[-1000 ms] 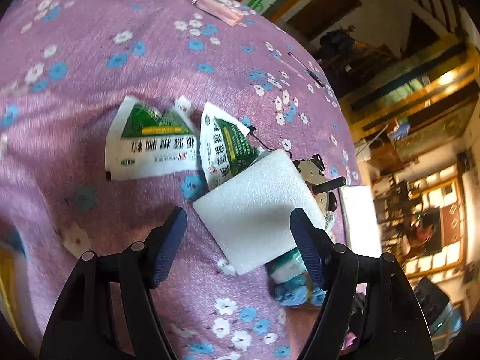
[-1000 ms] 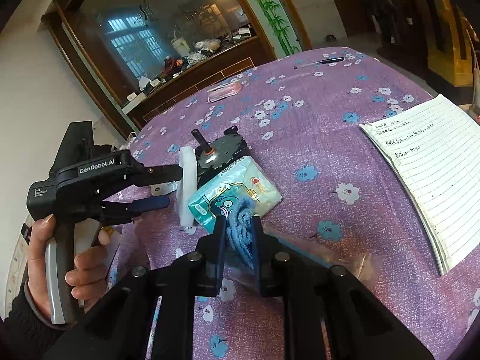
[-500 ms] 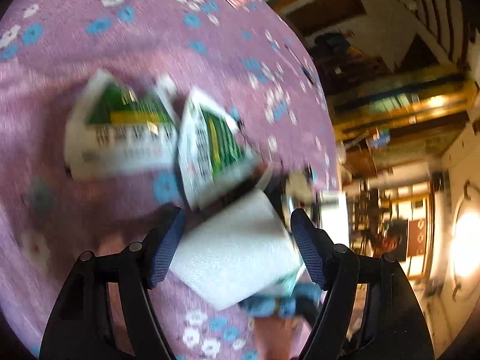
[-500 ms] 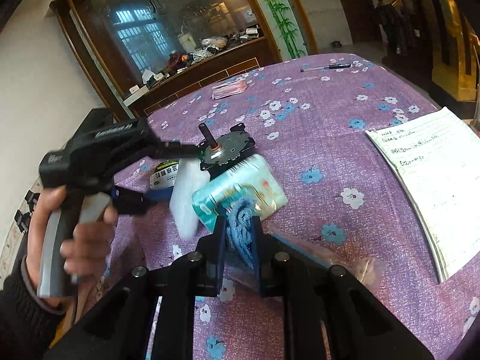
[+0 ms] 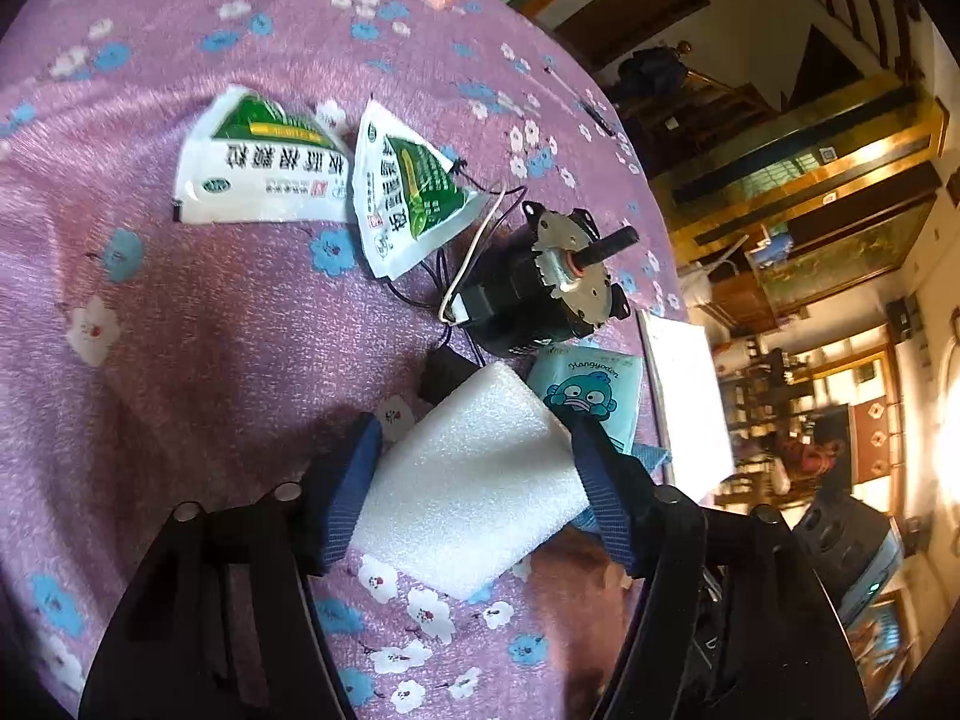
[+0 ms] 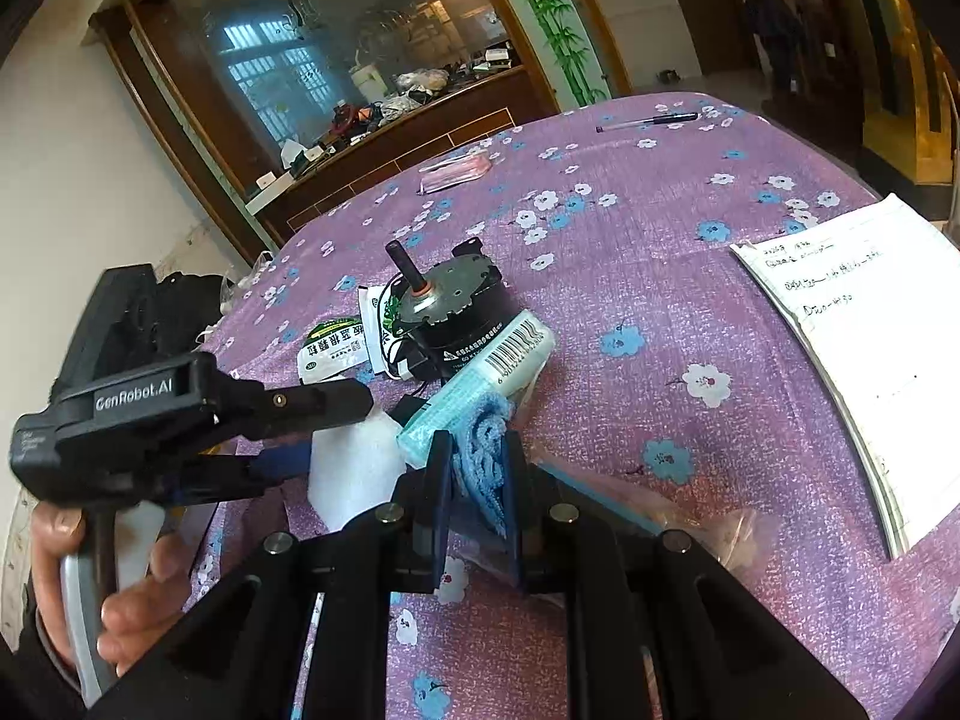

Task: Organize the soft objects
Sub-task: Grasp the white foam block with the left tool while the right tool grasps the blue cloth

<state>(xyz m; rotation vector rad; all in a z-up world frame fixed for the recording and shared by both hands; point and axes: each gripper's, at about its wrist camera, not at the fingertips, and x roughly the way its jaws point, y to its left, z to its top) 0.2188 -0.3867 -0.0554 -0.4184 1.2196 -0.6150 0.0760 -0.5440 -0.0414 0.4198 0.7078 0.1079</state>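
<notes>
My left gripper clamps the white foam block just above the purple cloth; my right gripper pinches the blue towel, seen only from the right wrist; the tissue pack and motor crowd just beyond.

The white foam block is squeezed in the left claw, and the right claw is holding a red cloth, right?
Nearly. The white foam block does sit between the left claw's fingers, but the cloth pinched in the right claw is blue, not red. The right wrist view shows it clearly.
</notes>
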